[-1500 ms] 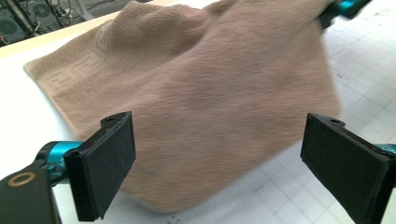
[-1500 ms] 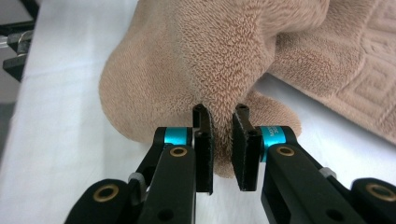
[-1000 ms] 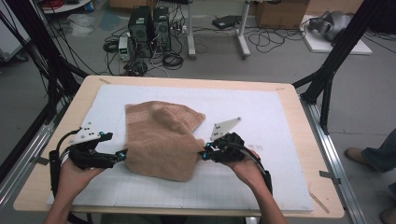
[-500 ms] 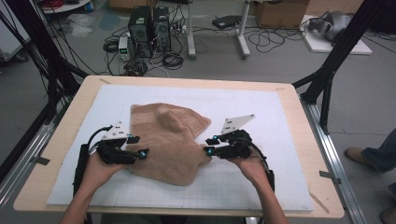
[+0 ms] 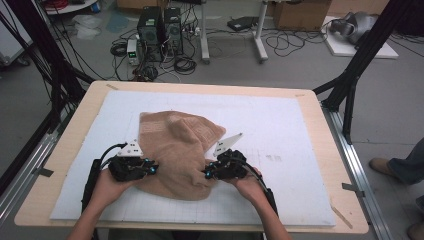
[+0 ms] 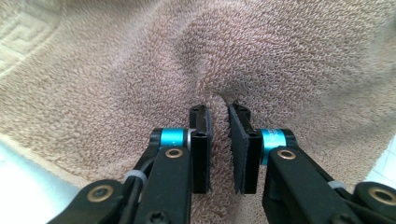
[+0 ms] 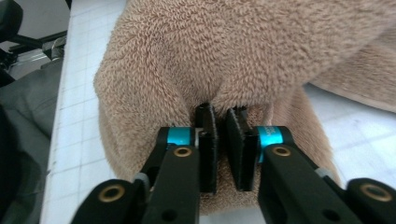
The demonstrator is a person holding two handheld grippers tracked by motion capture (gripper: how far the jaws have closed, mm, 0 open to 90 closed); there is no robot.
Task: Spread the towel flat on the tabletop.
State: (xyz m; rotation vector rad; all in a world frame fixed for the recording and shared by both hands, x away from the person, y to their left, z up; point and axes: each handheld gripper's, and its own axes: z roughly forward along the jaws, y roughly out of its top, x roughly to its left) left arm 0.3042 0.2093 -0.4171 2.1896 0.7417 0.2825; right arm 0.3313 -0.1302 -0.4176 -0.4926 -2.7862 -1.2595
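Observation:
A tan terry towel (image 5: 175, 145) lies rumpled on the white gridded mat (image 5: 280, 135), with its near part bunched between my two grippers. My left gripper (image 5: 151, 168) is at the towel's near left edge. In the left gripper view its jaws have just been closing, and the left gripper (image 6: 218, 109) now pinches a raised fold of towel (image 6: 140, 70). My right gripper (image 5: 206, 173) is at the towel's near right edge. In the right gripper view the right gripper (image 7: 221, 112) has just closed on a thick fold of towel (image 7: 210, 46).
The mat covers a wooden table (image 5: 320, 115) with black frame posts at both sides. Computers and cables (image 5: 160, 30) lie on the floor beyond the far edge. A person's shoe and trouser leg (image 5: 400, 162) stand at the right.
The left gripper has moved right onto the towel's edge. The right gripper has shifted left and toward the near edge. The towel's near part has bunched up between them.

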